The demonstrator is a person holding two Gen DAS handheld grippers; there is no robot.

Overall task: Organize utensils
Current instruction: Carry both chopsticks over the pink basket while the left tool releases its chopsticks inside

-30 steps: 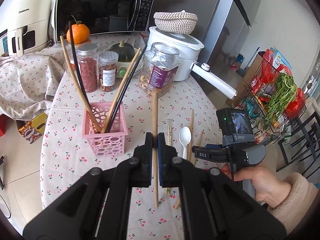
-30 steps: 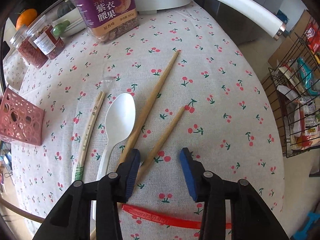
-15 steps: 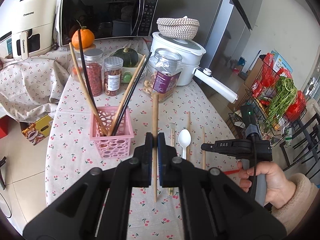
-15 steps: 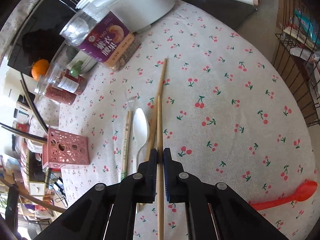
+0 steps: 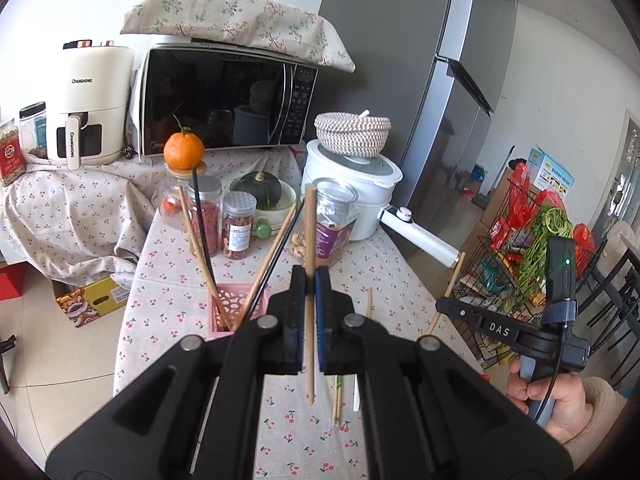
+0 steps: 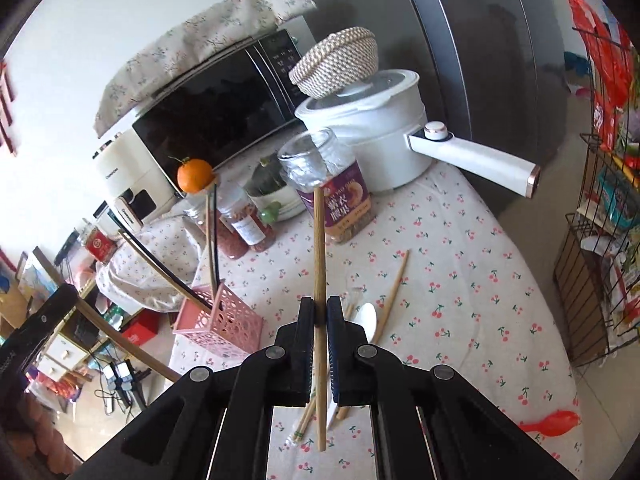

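My left gripper (image 5: 309, 280) is shut on a wooden chopstick (image 5: 309, 232) and holds it upright above the table. My right gripper (image 6: 321, 312) is shut on another wooden chopstick (image 6: 318, 248), lifted clear of the cloth; it also shows in the left wrist view (image 5: 448, 292). A pink perforated basket (image 6: 224, 320) holds several wooden and black chopsticks; it shows in the left wrist view (image 5: 224, 308) just left of my left fingers. On the cloth lie one wooden chopstick (image 6: 394, 292), a white spoon (image 6: 367, 318), a wrapped chopstick pair (image 6: 304, 420) and a red spoon (image 6: 552, 424).
At the back stand a nut jar (image 5: 332, 216), two small jars (image 5: 208, 216), a white pot with a long handle (image 5: 360, 184), a squash in a bowl (image 5: 262, 196), an orange (image 5: 184, 151) and a microwave (image 5: 224, 100). A wire rack (image 5: 520, 248) stands right of the table.
Both grippers have risen and tilted up from the table. The right gripper, open one second ago, closed on a chopstick and lifted it off the cloth.
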